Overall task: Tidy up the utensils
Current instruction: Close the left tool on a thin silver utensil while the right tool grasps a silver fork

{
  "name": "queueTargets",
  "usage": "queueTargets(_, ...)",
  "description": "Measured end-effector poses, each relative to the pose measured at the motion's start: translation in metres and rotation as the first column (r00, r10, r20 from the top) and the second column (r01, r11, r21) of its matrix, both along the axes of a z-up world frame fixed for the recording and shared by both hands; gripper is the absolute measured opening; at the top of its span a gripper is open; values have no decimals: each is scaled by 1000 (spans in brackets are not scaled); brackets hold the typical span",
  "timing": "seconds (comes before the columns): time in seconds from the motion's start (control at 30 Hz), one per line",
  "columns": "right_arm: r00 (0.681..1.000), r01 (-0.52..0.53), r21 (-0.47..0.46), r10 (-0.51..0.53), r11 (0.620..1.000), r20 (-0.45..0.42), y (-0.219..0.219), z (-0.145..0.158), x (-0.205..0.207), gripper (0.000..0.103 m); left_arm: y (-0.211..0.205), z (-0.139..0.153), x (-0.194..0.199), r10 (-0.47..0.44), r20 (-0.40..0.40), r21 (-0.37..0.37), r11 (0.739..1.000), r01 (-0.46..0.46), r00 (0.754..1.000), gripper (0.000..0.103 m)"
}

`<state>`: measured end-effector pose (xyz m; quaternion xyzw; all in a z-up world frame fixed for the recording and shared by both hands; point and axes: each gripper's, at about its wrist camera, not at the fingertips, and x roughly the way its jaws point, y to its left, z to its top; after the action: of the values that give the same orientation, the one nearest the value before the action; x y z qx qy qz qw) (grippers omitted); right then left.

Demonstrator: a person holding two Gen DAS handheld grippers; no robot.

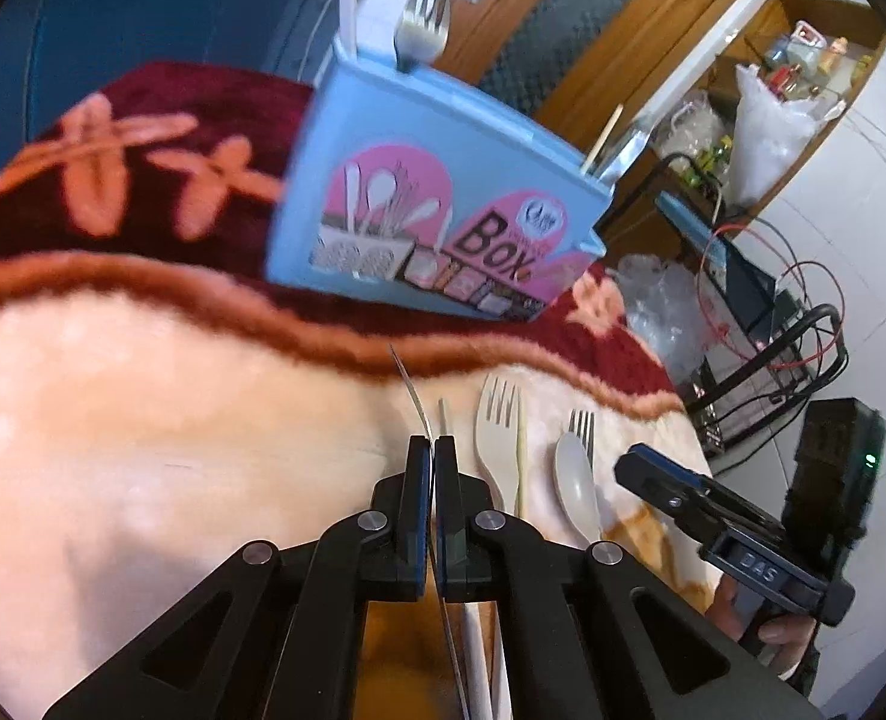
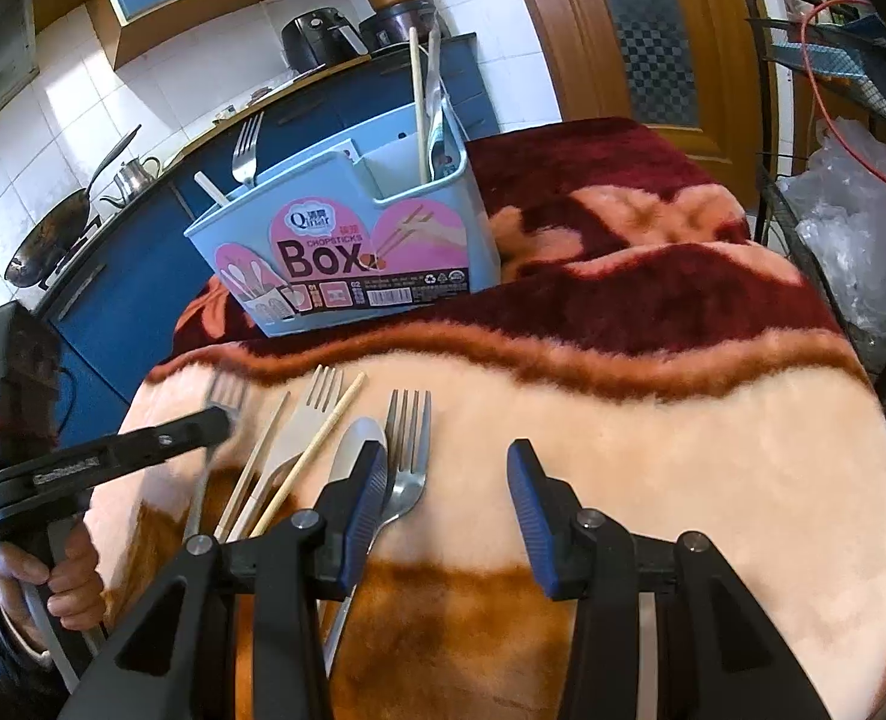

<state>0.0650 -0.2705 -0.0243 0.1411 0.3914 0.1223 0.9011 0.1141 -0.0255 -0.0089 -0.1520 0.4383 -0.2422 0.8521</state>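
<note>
Left wrist view, left gripper [image 1: 432,450] fingers clamped on metal fork [image 1: 412,387] — right gripper [image 2: 448,474] fingers apart, blanket [image 2: 683,450] bare ahead.

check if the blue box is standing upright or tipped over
Upright. The blue box stands on its base on the blanket, open top up, with a fork and chopstick sticking out.
</note>
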Motion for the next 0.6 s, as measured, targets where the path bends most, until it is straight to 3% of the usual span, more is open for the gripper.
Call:
queueTargets(0.17,999,-34,18,34,999,-9,5,-2,12,45,8,13,-11,21,82,29,999,-23,996,1)
queueTargets(0.23,998,-52,36,53,998,-14,6,-3,18,36,9,18,-15,16,112,38,999,-20,994,1)
queueTargets(0.47,994,-88,171,96,981,-43,2,-10,32,26,14,27,-21,16,154,32,999,-21,988,1)
queueTargets(0.6,995,-87,206,94,975,-25,-4,-9,29,9,17,28,-23,24,160,22,999,-28,987,1)
